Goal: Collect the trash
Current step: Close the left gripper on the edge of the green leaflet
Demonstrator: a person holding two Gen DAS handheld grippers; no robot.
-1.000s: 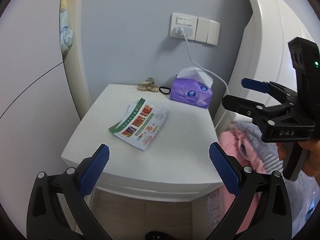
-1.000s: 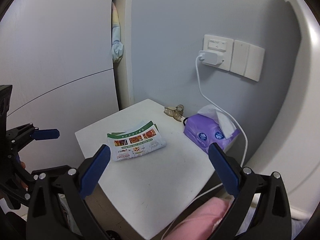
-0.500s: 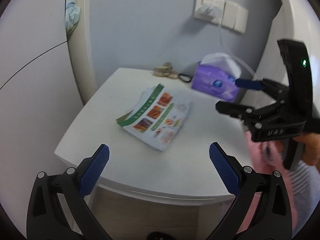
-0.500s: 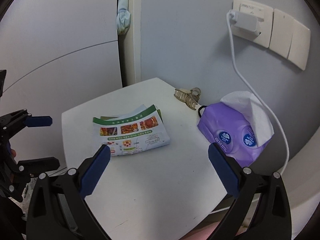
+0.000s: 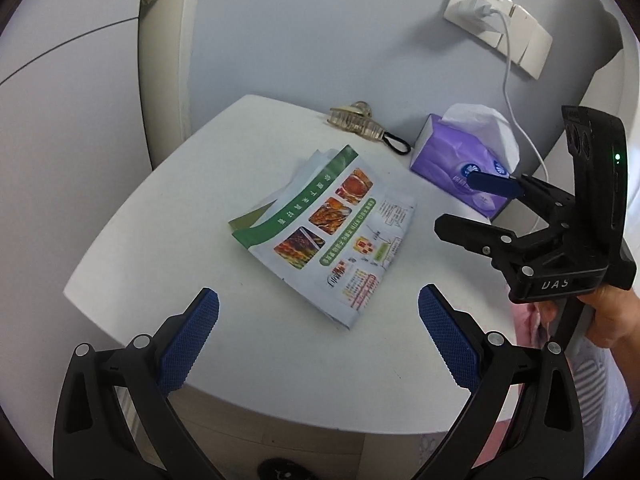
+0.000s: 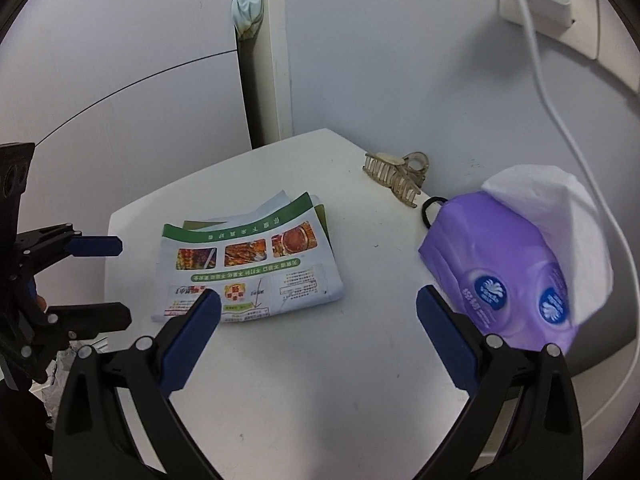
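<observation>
Item: leaflet (image 5: 326, 232), folded, glossy, green band and food photos; taken as the trash to collect. Lies flat near the middle of the white tabletop (image 5: 168, 216), loose sheets tucked under its far edge.

Left gripper (image 5: 318, 332): jaws wide apart, holding nothing, hovering just short of the leaflet's near corner. Right gripper (image 6: 318, 332): jaws wide apart, holding nothing, above the tabletop between the leaflet and the tissue pack (image 6: 504, 276); the left pad overlaps the leaflet's near edge in its own view.

Other contents: hair clip (image 5: 354, 122) and black hair tie (image 5: 396, 145) at the back by the wall; purple tissue pack at the right rear with a tissue standing out; white cable (image 5: 516, 104) hanging from the wall plug behind it.

Risks, as judged: a leaflet flat on a smooth top offers no edge, so the pads may slide it away or pinch only the top sheet, leaving the loose sheets behind. The right gripper sits close to the tissue pack and cable and could nudge or snag either. The two grippers converge on one item and may knock together.

Change from a second ago: both grippers have closed in over the tabletop, so the leaflet fills far more of each view; nothing on the tabletop has shifted.
</observation>
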